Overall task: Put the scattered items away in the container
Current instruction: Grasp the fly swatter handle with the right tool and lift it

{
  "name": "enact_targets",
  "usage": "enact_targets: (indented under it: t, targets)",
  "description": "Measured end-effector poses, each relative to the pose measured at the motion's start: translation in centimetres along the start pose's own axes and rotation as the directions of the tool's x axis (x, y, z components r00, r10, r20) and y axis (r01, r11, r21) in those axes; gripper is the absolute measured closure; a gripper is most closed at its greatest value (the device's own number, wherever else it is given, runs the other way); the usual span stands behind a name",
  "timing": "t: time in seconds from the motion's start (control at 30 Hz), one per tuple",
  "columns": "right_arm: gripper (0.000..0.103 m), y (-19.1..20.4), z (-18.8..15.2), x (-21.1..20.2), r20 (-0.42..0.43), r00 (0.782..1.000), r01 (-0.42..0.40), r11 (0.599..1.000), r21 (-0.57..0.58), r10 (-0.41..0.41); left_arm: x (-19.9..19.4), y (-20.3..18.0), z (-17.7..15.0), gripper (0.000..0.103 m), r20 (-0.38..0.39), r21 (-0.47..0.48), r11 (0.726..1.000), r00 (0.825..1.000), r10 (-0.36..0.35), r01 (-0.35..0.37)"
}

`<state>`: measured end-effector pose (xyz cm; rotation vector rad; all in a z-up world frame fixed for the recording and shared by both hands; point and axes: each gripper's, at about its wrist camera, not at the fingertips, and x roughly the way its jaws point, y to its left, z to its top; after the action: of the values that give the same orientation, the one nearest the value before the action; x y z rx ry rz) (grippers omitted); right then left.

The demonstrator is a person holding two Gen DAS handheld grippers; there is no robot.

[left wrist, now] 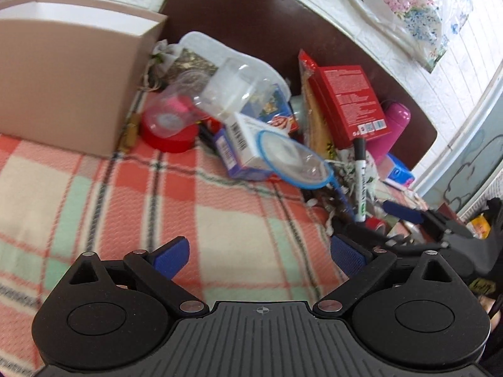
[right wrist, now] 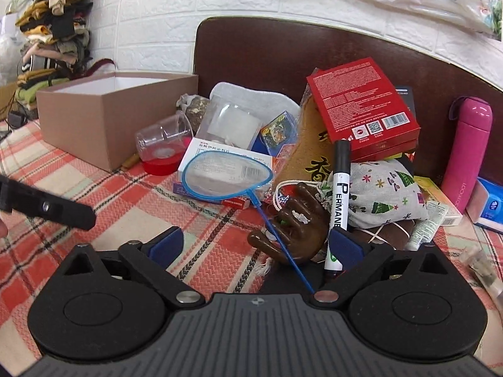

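An open brown cardboard box [left wrist: 72, 84] [right wrist: 107, 116] stands at the left on the plaid blanket. A pile of scattered items lies to its right: a clear plastic cup [right wrist: 163, 139], a red box [right wrist: 361, 106] [left wrist: 349, 100], a blue hand net [right wrist: 226, 176] [left wrist: 295, 160], a permanent marker [right wrist: 338, 201] [left wrist: 360, 176], a brown wooden hand [right wrist: 295, 226], a printed cloth pouch [right wrist: 383, 188] and a pink bottle [right wrist: 468, 147]. My left gripper [left wrist: 259, 257] is open and empty over the blanket. My right gripper [right wrist: 256, 245] is open, close before the wooden hand and marker.
A dark brown headboard [right wrist: 283, 47] backs the pile against a white brick wall. A heap of clothes [right wrist: 53, 19] sits far left. The right gripper shows at the right edge of the left wrist view [left wrist: 440, 229]. A blue tissue pack [right wrist: 490, 204] lies far right.
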<state>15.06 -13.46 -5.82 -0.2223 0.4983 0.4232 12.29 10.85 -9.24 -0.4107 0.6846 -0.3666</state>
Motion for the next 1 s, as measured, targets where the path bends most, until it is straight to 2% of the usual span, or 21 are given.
enact_targets:
  t: [0.2, 0.27, 0.4, 0.47, 0.6, 0.7, 0.73, 0.77, 0.83, 0.87, 0.9, 0.97, 1.0]
  targets:
    - [0.014, -0.9, -1.2, 0.1, -0.027, 0.999, 0.029, 0.999, 0.022, -0.028, 2.9, -1.8, 2.2, 0.007, 0.007, -0.003, 0.999, 0.999, -0.035, 0.035]
    - [0.019, -1.1, -1.7, 0.3, -0.046, 0.998, 0.037, 0.999, 0.018, -0.036, 4.1, -2.0, 2.8, 0.012, -0.002, -0.035, 0.998, 0.999, -0.049, 0.049]
    - [0.021, -1.8, -2.2, 0.7, -0.063, 0.998, 0.031, 0.999, 0.030, -0.029, 6.5, -2.0, 3.7, 0.019, -0.024, -0.111, 0.993, 0.998, -0.052, 0.049]
    - [0.031, -2.0, -2.4, 1.0, -0.069, 0.997, 0.020, 0.999, 0.034, -0.017, 7.4, -2.0, 4.1, 0.022, -0.032, -0.129, 0.991, 0.999, -0.041, 0.037]
    - [0.041, -2.1, -2.6, 1.4, -0.084, 0.996, 0.002, 1.000, 0.024, 0.000, 8.1, -2.0, 4.6, 0.027, -0.016, -0.161, 0.986, 0.999, -0.036, 0.033]
    - [0.050, -2.1, -2.6, 1.5, -0.086, 0.996, 0.008, 1.000, 0.012, -0.007, 8.5, -1.9, 5.0, 0.037, -0.007, -0.181, 0.983, 0.999, -0.042, 0.040]
    - [0.054, -2.0, -2.5, 1.5, -0.086, 0.996, 0.014, 1.000, 0.009, -0.013, 8.6, -1.9, 5.1, 0.044, -0.008, -0.186, 0.982, 0.999, -0.041, 0.038]
    - [0.058, -2.0, -2.5, 1.5, -0.086, 0.996, 0.020, 1.000, 0.008, -0.020, 8.8, -1.9, 5.2, 0.056, -0.014, -0.191, 0.981, 0.999, -0.037, 0.034]
    - [0.063, -2.1, -2.4, 1.4, -0.088, 0.996, 0.033, 0.999, 0.012, -0.032, 9.2, -1.6, 5.3, 0.068, -0.029, -0.209, 0.978, 0.999, -0.034, 0.027]
    - [0.067, -2.1, -2.4, 1.3, -0.089, 0.995, 0.036, 0.999, 0.014, -0.035, 9.1, -1.3, 5.2, 0.087, -0.029, -0.221, 0.975, 0.999, -0.040, 0.032]
    - [0.070, -2.1, -2.3, 1.1, -0.089, 0.995, 0.036, 0.999, 0.016, -0.035, 9.0, -1.1, 5.1, 0.089, -0.029, -0.234, 0.972, 0.999, -0.045, 0.037]
    - [0.082, -2.1, -2.2, 0.7, -0.087, 0.996, 0.026, 1.000, 0.018, -0.024, 8.7, -0.7, 4.8, 0.091, -0.026, -0.251, 0.967, 0.998, -0.055, 0.047]
    - [0.084, -1.9, -2.1, 0.6, -0.086, 0.996, 0.015, 1.000, 0.014, -0.014, 8.2, -0.7, 4.7, 0.091, -0.019, -0.244, 0.969, 0.998, -0.056, 0.049]
